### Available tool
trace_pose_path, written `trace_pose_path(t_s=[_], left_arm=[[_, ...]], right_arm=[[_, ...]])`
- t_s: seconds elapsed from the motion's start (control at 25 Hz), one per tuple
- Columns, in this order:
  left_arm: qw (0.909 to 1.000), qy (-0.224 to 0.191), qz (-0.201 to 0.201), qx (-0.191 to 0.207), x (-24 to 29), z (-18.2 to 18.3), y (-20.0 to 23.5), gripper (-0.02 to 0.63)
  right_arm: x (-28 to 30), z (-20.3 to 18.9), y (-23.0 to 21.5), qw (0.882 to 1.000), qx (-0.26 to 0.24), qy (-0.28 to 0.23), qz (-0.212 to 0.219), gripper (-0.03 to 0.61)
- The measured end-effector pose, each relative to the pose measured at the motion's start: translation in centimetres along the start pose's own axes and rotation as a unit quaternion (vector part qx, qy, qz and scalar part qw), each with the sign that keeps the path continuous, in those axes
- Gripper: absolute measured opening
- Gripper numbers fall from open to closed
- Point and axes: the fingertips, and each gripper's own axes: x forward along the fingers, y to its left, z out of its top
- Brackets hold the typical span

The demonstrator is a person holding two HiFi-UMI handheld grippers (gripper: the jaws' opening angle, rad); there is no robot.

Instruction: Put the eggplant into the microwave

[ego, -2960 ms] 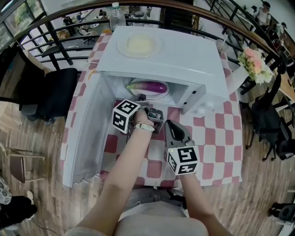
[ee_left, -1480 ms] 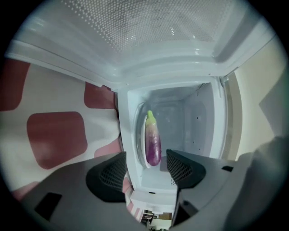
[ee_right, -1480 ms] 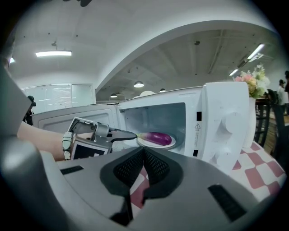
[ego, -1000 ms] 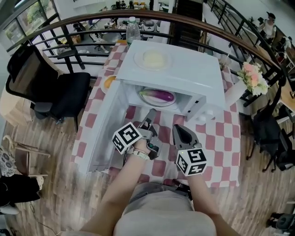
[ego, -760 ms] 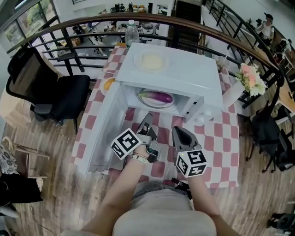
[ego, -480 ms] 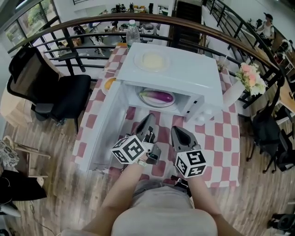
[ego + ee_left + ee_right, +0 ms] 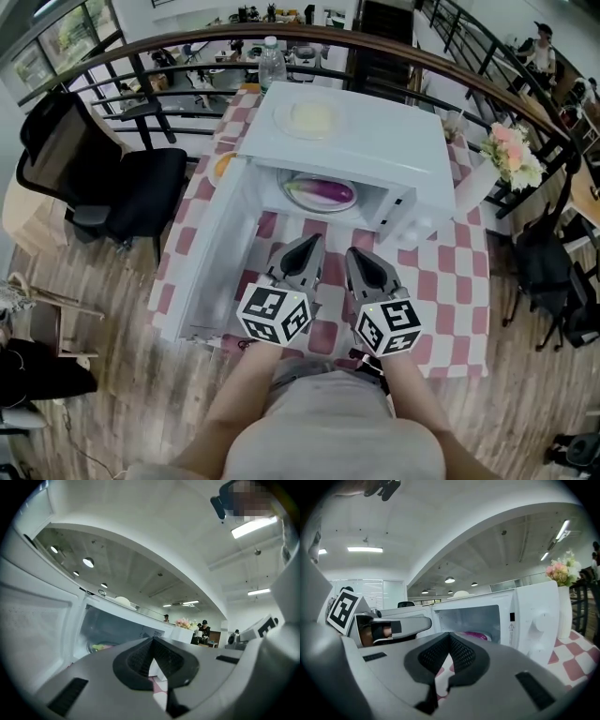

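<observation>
The purple eggplant [image 7: 323,191] lies on a white plate [image 7: 349,207] inside the white microwave [image 7: 375,141], whose door [image 7: 202,253] hangs open to the left. My left gripper [image 7: 311,241] is level in front of the opening, shut and empty, well short of the eggplant. Beside it my right gripper [image 7: 354,253] is also shut with nothing in it. The left gripper view has the shut jaws [image 7: 152,640] facing the cavity, with the eggplant [image 7: 101,646] dim inside. In the right gripper view the eggplant [image 7: 476,635] shows beyond the closed tips [image 7: 449,635].
A plate with something pale yellow [image 7: 312,118] sits on the microwave's top. A water bottle [image 7: 272,61] stands behind it and a vase of flowers [image 7: 511,155] at the right. The table has a red-and-white checked cloth [image 7: 441,291]. A black chair [image 7: 112,178] stands to the left.
My left gripper has rolled so that its marker cube faces up, has drawn back from the microwave, and its jaws have closed on nothing. The right gripper and the eggplant have stayed put.
</observation>
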Motion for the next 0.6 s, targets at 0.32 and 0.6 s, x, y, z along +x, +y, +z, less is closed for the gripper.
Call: trace_pose_path(t_s=[0.32, 0.6], left_arm=[[0.9988, 0.007, -0.011, 0.048, 0.1, -1.0, -0.6, 0.003], [0.9982, 0.004, -0.013, 0.058, -0.3, -1.2, -1.0, 0.003]], right_arm=[[-0.2, 0.5, 1.0, 1.000, -0.016, -0.017, 0.014, 0.023], [-0.3, 0.5, 2.0, 0.999, -0.042, -0.018, 0.019, 0.023]])
